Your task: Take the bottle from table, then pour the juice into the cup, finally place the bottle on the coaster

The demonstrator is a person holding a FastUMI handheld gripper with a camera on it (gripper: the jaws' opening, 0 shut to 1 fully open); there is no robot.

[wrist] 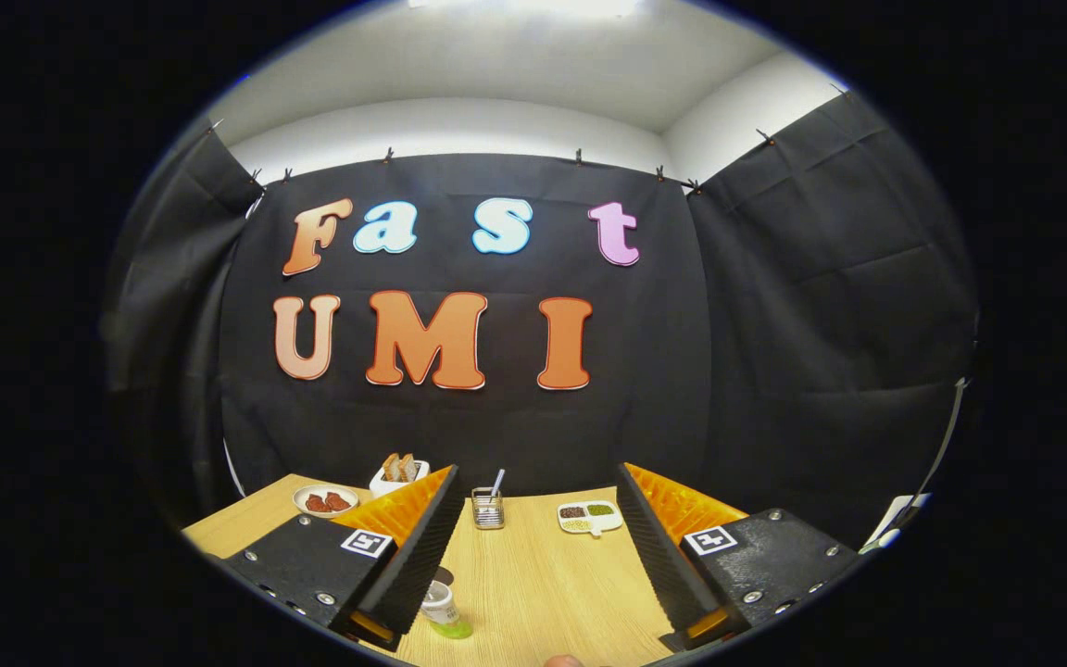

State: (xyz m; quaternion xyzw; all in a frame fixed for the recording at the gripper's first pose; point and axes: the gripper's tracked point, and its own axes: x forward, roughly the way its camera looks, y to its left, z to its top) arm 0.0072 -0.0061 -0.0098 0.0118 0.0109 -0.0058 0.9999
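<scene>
Across the booth, backdrop: black cloth wall pinned up behind the table, pale ceiling above it.
Table: light wood-grain tabletop, reaches from the fingers back to the cloth.
Gripper: handheld two-finger gripper above the near part of the table, pointing at the back wall; square marker tag on each finger block.
Jaws: spread wide, released, nothing between them but bare tabletop; neither finger presses on anything.
Bottle: small bottle with pale label and green liquid at its base, standing on the table just inside the left finger, low beside its inner face, close to it; contact can't be judged. A small dark round shape sits just behind the bottle, too hidden to name.
Divided dish: white sectioned dish with dark, green and pale fillings, far side of the table, beyond the gap and toward the right finger.
Plate: round white plate with reddish-brown food pieces, back left, beyond the left finger.
Toast box: white square container holding toast slices, back left by the cloth, just right of the plate.
Holder: small wire-mesh cup holding a pale utensil, far side of the table, ahead of the gap, left of the divided dish.
</scene>
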